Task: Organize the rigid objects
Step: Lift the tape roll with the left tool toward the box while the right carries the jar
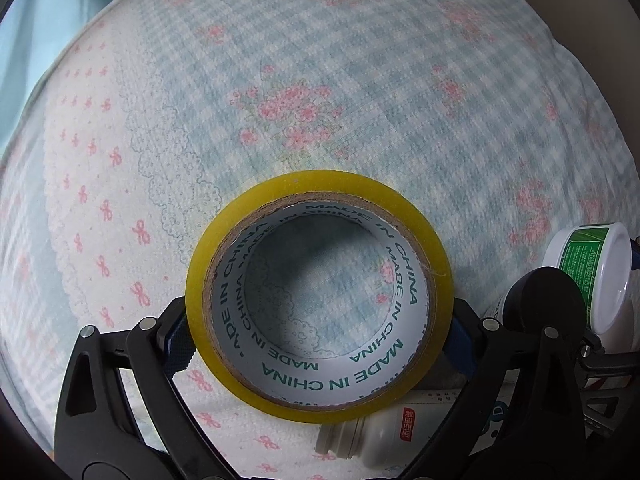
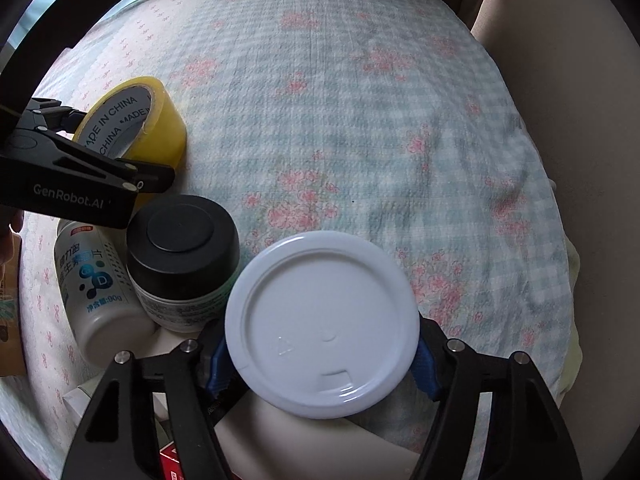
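Left gripper (image 1: 320, 338): points down on the tape roll (image 1: 320, 296), which lies flat, hole axis vertical, centred between the jaws. Blue pads (image 1: 180, 344) sit at the roll's 9 and 3 o'clock, touching or just short of its yellow rim; cannot tell from the left wrist view whether they press. Jaws stand wide, about the roll's full width. No lift evident; bedspread shows through the hole.

Right gripper (image 2: 320, 360): points down over the white-lidded tub (image 2: 322, 324), upright. Pads (image 2: 426, 368) at the lid's 9 and 3 o'clock, below the lid edge, seemingly against the tub; contact not confirmed, since the lid hides the wall.

Judgement: each hand is already centred on its own object, so the coming move turns on closing across the diameter, then lifting straight up.

Neighbours, right wrist view: black-lidded jar (image 2: 182, 258) touching or just beside the tub at its 10 o'clock; white pill bottle (image 2: 94, 292) on its side at 9 o'clock of the jar, long axis running 12 to 6; tape roll at 11 o'clock beyond.

Surface: bed with checked, flowered bedspread (image 2: 360, 120), soft, slightly rumpled. Pale wall or furniture at 3 o'clock.
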### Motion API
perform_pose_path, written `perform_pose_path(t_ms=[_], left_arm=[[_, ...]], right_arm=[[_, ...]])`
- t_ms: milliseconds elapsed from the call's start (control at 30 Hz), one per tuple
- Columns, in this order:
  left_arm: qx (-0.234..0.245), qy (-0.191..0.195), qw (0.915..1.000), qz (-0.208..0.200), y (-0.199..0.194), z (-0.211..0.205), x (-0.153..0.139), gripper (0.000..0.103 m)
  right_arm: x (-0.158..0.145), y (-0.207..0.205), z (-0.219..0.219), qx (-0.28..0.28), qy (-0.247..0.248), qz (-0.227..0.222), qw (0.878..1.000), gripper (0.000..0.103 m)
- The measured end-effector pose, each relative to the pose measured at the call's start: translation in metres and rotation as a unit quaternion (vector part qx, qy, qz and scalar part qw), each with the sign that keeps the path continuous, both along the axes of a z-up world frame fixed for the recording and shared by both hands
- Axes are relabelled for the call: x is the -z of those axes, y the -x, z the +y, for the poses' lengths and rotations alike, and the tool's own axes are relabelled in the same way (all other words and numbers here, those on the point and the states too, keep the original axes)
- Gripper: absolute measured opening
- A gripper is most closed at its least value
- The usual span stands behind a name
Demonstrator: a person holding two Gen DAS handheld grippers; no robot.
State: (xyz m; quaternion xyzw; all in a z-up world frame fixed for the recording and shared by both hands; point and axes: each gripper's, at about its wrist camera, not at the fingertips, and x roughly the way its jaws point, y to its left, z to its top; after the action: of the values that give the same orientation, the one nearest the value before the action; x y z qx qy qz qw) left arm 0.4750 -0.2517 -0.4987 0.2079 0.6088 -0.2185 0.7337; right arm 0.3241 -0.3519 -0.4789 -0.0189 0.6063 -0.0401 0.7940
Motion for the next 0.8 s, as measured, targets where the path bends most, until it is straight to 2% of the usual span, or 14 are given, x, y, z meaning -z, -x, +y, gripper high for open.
perform_pose_path(t_ms=[233,400,600,800], left_arm=[[0.003,-0.003,0.9998,-0.021,0.024,-0.002,-0.015,0.096],[-0.009,0.008,0.9993,-0.034,0.030,0.000,-0.042,0.096],[-0.028,0.027,0.9984,-0.040,0.041,0.008,-0.092,0.096],[-0.052,0.048,0.9959,-0.057,0.068,0.032,-0.160,0.096]], right_arm=[[-0.004,0.001,-0.009,0.003,-0.005,-0.007,1.000,0.066],[-0.022,0.010,-0.017,0.022,-0.005,-0.022,0.999,0.066],[-0.061,0.024,-0.023,0.036,0.000,-0.042,0.998,0.066],[-0.125,0.036,-0.021,0.050,-0.003,-0.072,0.996,0.066]])
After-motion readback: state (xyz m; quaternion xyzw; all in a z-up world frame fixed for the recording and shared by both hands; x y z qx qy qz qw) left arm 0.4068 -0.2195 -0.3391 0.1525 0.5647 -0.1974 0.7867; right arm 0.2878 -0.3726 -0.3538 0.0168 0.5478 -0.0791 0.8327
